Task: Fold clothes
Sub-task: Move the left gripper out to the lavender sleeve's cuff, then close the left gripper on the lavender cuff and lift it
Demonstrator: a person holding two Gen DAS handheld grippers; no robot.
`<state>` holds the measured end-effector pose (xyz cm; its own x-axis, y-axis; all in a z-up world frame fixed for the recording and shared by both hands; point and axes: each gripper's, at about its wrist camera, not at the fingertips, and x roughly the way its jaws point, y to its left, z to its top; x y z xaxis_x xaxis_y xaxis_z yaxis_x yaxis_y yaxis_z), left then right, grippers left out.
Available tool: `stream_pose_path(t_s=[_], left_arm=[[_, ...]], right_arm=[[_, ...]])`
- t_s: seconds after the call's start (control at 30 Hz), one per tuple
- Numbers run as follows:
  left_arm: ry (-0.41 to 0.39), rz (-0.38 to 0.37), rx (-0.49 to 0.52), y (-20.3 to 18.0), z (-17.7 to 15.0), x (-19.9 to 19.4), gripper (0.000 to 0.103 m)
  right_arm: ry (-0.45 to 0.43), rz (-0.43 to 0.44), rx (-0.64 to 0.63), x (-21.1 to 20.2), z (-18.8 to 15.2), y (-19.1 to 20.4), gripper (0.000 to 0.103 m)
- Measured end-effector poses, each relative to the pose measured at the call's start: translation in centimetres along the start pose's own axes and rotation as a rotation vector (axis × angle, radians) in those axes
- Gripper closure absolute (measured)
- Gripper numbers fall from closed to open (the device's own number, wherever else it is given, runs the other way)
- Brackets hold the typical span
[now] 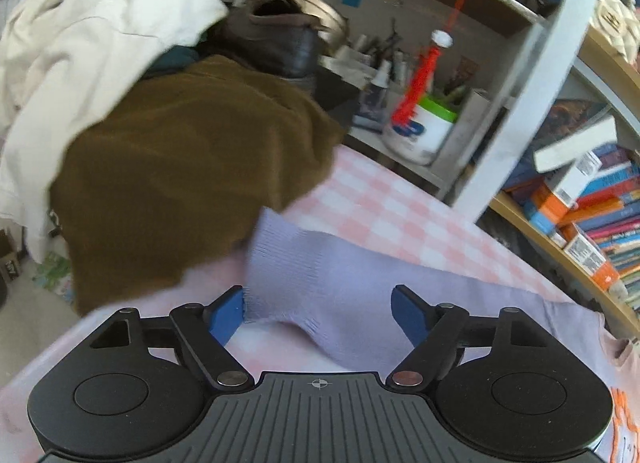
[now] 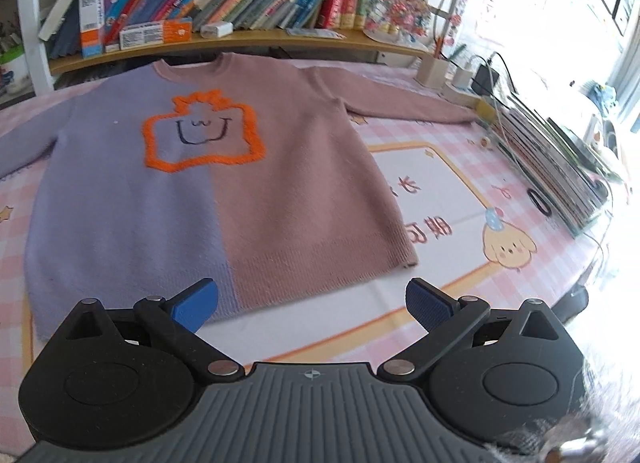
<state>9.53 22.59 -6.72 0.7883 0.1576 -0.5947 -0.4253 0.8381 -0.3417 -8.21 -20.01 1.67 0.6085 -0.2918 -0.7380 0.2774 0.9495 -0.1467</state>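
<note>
Sweater [image 2: 224, 167] position: flat and face up on the checked tablecloth [image 2: 520, 167], neckline toward the bookshelf [image 2: 240, 39], hem nearest the right gripper [image 2: 312, 303]. Both sleeves lie spread outward. The body shows no fold line. The garment is half lilac, half dusty pink, with an orange outline figure on the chest.

Right gripper: jaws wide apart, holding nothing, positioned just above the hem near the colour seam.

Left gripper [image 1: 318, 309]: jaws wide apart, straddling the lilac sleeve cuff [image 1: 280, 263]. The cuff lies between the blue pads; one pad appears to touch the cuff edge, but nothing is clamped.

A spread, unfolded sweater fits either a garment laid out for folding or one opened again; the views do not settle which.

Hazards:

- A brown garment [image 1: 180, 183] and a cream garment [image 1: 100, 43] lie heaped just beside the cuff. A closing jaw may catch the brown cloth together with the sleeve and drag the heap.
- The knit is soft and thick. A shallow pinch on the ribbed cuff may slip during a lift.
- A grip through the sweater may pick up the tablecloth and shift it.
- Cables, a stack of booklets [image 2: 560, 167] and a pen cup [image 2: 432, 69] crowd the pink sleeve end; a wide sweep there may snag or topple them.
</note>
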Motion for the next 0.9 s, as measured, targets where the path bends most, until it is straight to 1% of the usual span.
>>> stream_pose_path(t_s=[0.07,0.17,0.23,0.27,0.3,0.33,0.37,0.4,0.43,0.53,0.63,0.7,0.9], left_arm=[[0.011,-0.021,0.015,-1.2,-0.2,0.4,0.024],[0.010,-0.028,-0.022,-2.0,-0.2,0.9,0.030],[0.001,-0.009,-0.069,-1.5,0.1,1.1,0.044],[-0.004,0.002,-0.093,-1.2,0.2,1.2,0.049],[-0.008,0.012,-0.118,-0.8,0.4,1.3,0.060],[-0.011,0.024,-0.134,-0.5,0.6,1.3,0.068],[-0.009,0.042,-0.136,-0.2,0.7,1.4,0.072],[-0.006,0.062,-0.132,0.1,0.9,1.5,0.084],[0.000,0.071,-0.127,0.2,1.0,1.5,0.088],[0.005,0.056,-0.116,0.3,1.3,1.2,0.093],[-0.028,0.026,-0.111,-0.2,1.5,0.1,0.094],[-0.052,-0.009,-0.103,-0.8,1.7,-0.8,0.094],[-0.106,-0.102,-0.060,-2.7,2.5,-3.8,0.094]], right_arm=[[0.010,-0.003,0.011,0.1,-0.2,-0.3,0.002],[0.014,0.002,0.013,0.2,-0.3,-0.2,0.002],[0.013,0.006,0.010,0.1,-0.4,-0.2,0.002],[0.012,0.007,0.009,0.1,-0.4,-0.2,0.002],[0.010,0.008,0.011,0.1,-0.5,-0.3,0.002],[0.008,0.010,0.013,0.0,-0.5,-0.3,0.002],[0.007,0.011,0.014,0.0,-0.5,-0.4,0.002],[0.005,0.012,0.016,0.0,-0.5,-0.4,0.002],[0.003,0.013,0.018,0.0,-0.5,-0.5,0.002],[-0.003,0.016,0.023,-0.1,-0.5,-0.6,0.002],[-0.009,0.019,0.029,-0.1,-0.5,-0.8,0.002],[-0.013,0.022,0.031,-0.1,-0.5,-0.9,0.002],[-0.046,0.072,0.015,0.0,0.0,-0.7,0.002]])
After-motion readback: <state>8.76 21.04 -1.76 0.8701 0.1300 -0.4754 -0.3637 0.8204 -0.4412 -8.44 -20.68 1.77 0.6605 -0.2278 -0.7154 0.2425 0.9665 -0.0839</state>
